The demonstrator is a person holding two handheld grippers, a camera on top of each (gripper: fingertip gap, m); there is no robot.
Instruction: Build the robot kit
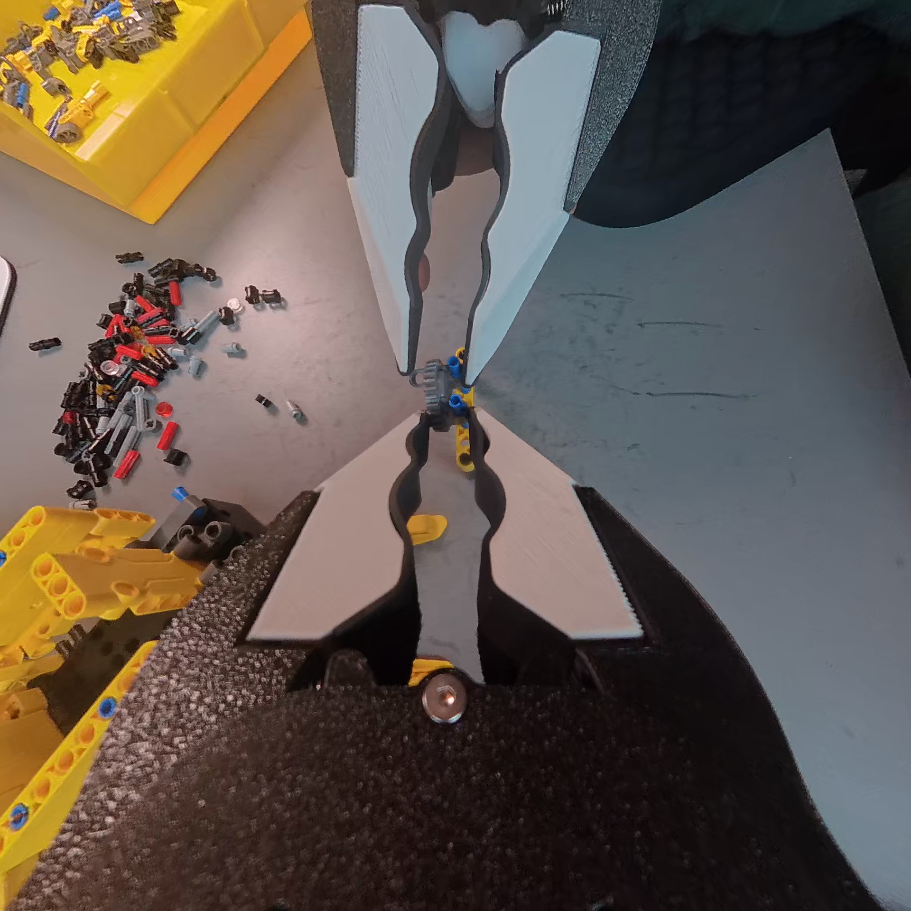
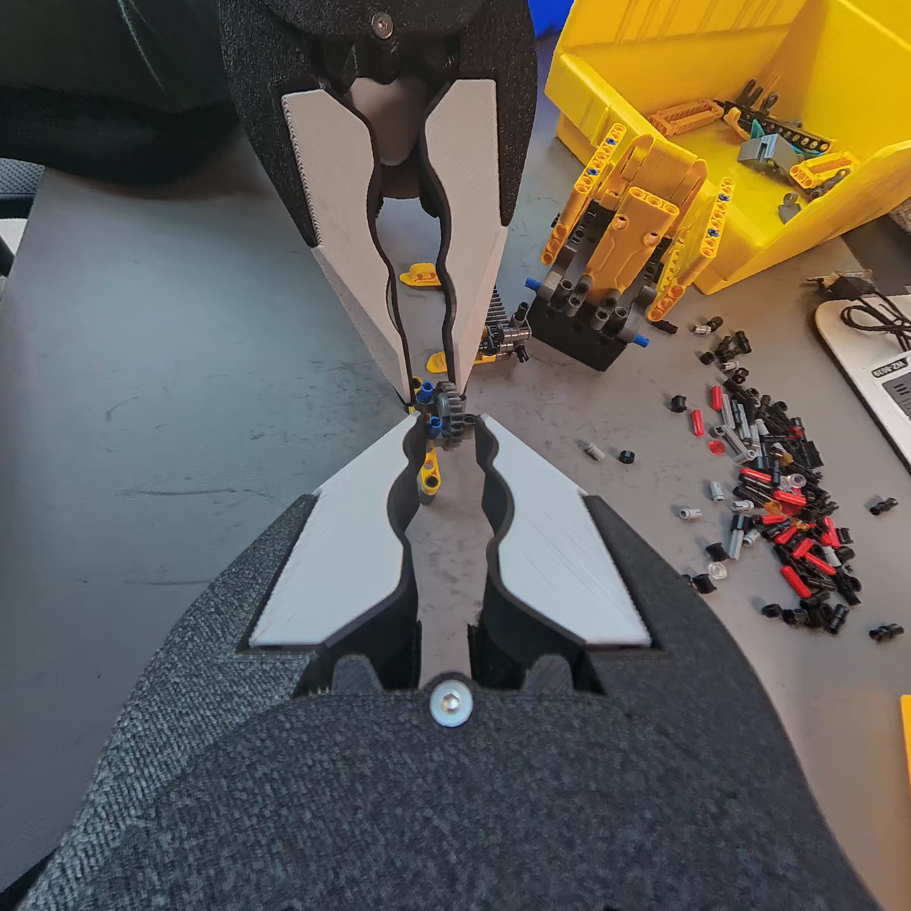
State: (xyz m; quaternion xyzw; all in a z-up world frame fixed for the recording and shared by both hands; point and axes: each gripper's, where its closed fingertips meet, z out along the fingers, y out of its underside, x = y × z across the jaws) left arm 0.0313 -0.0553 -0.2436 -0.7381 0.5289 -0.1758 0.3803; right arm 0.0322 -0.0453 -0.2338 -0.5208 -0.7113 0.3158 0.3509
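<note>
A small brick assembly hangs between my two grippers above the grey table (image 1: 690, 345). It is a dark grey gear (image 1: 436, 394) on a yellow holed beam (image 1: 463, 446) with two blue pins (image 1: 457, 402). My left gripper (image 1: 447, 416) comes from below in its own view and is shut on the assembly. My right gripper (image 1: 438, 378) comes from the opposite side, tip to tip, and also pinches it. In the right wrist view my right gripper (image 2: 448, 419) grips at the gear (image 2: 453, 416) and beam (image 2: 431, 468), and the left gripper (image 2: 435, 402) meets it from above.
A loose pile of red, black and grey pins (image 1: 123, 374) (image 2: 788, 493) lies on the table. A yellow and black brick model (image 2: 616, 246) (image 1: 88, 567) stands by a yellow bin (image 2: 641, 64) (image 1: 162, 148) holding parts. A white device with a cable (image 2: 877, 355) lies at the right edge. My two grippers' fingertips are within a few centimetres of each other.
</note>
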